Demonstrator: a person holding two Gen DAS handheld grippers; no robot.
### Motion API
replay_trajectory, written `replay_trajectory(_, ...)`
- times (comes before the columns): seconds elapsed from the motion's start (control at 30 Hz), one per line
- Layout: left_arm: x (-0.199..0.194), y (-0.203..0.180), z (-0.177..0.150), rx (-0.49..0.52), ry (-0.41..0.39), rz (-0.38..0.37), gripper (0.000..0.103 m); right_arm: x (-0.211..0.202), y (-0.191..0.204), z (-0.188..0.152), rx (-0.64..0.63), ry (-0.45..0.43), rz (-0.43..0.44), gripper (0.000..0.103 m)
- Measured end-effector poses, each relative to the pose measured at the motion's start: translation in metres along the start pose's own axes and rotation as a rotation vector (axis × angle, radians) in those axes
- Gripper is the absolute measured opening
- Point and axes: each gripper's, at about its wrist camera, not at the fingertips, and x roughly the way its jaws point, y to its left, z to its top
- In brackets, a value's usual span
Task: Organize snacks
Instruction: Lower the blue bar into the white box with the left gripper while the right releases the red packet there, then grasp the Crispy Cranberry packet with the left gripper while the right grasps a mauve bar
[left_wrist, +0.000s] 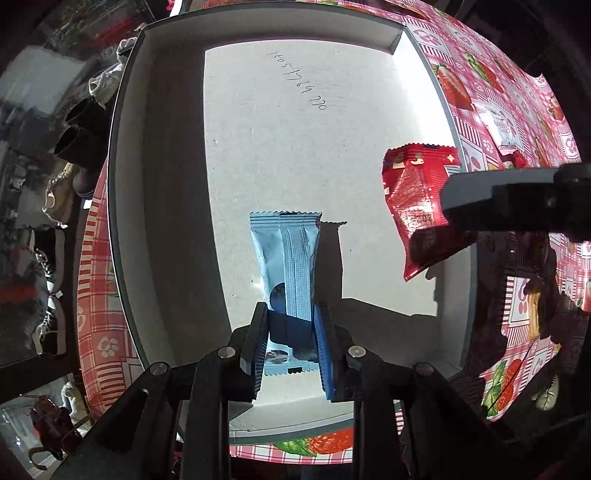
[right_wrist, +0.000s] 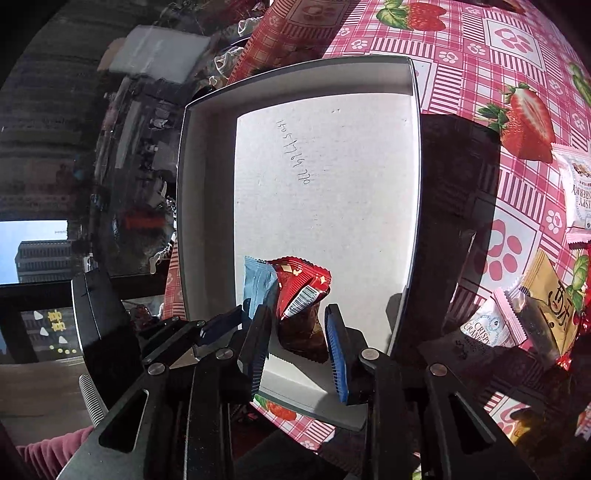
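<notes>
Here we close our left gripper (left_wrist: 290, 345) on a pale blue snack packet (left_wrist: 286, 266), its lower end hidden between the pads, over the open grey box (left_wrist: 166, 206). Our right gripper (right_wrist: 299, 339) pinches a red snack packet (right_wrist: 301, 291) above the same box. Beyond, more wrapped snacks (right_wrist: 532, 314) lie partly shadowed on the strawberry tablecloth (right_wrist: 480, 48).

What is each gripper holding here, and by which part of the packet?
Left gripper: the blue snack packet, held by its near end. Right gripper: the red snack packet, held near its lower end. Both are over the box.
</notes>
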Motion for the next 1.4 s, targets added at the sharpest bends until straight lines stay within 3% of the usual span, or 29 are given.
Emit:
replay_trajectory(0.03,0.005,-0.001,-0.002,0.008,0.009,-0.002,0.028,-0.007,-0.005,-0.001,0.01,-0.022,-0.029,0.066)
replay_trajectory(0.07,0.008,-0.002,-0.004,0.014,0.017,-0.003,0.029,-0.013,-0.011,-0.002,0.021,-0.046,-0.059,0.069)
replay_trajectory(0.17,0.009,-0.009,-0.011,0.04,-0.002,-0.015,0.042,-0.033,-0.037,-0.009,0.098,-0.111,-0.182,0.069)
replay_trajectory(0.27,0.01,-0.015,-0.019,0.07,0.003,-0.023,0.048,-0.032,-0.069,-0.01,0.199,-0.086,-0.299,0.069)
replay_trajectory(0.47,0.014,-0.017,-0.045,0.139,0.029,0.017,0.051,-0.007,-0.081,-0.001,0.226,-0.066,-0.334,0.069)
replay_trajectory(0.57,0.012,-0.009,-0.051,0.119,0.049,0.016,0.052,0.013,-0.07,0.012,0.188,-0.047,-0.337,0.069)
replay_trajectory(0.8,0.004,0.0,-0.048,0.041,0.051,0.011,0.052,0.046,-0.054,0.018,0.085,0.015,-0.44,0.069)
replay_trajectory(0.83,0.003,-0.002,-0.048,0.042,0.053,0.012,0.052,0.049,-0.048,0.018,0.041,0.023,-0.466,0.066)
replay_trajectory(0.97,-0.007,-0.024,-0.038,0.066,0.044,0.009,0.052,0.047,-0.045,0.008,-0.051,0.017,-0.528,0.032)
replay_trajectory(1.03,-0.012,-0.033,-0.032,0.08,0.033,0.003,0.052,0.039,-0.056,0.005,-0.032,0.022,-0.48,0.027)
replay_trajectory(1.4,-0.046,-0.127,0.007,0.246,-0.04,-0.049,0.057,-0.034,-0.178,-0.041,0.193,-0.04,-0.463,0.025)
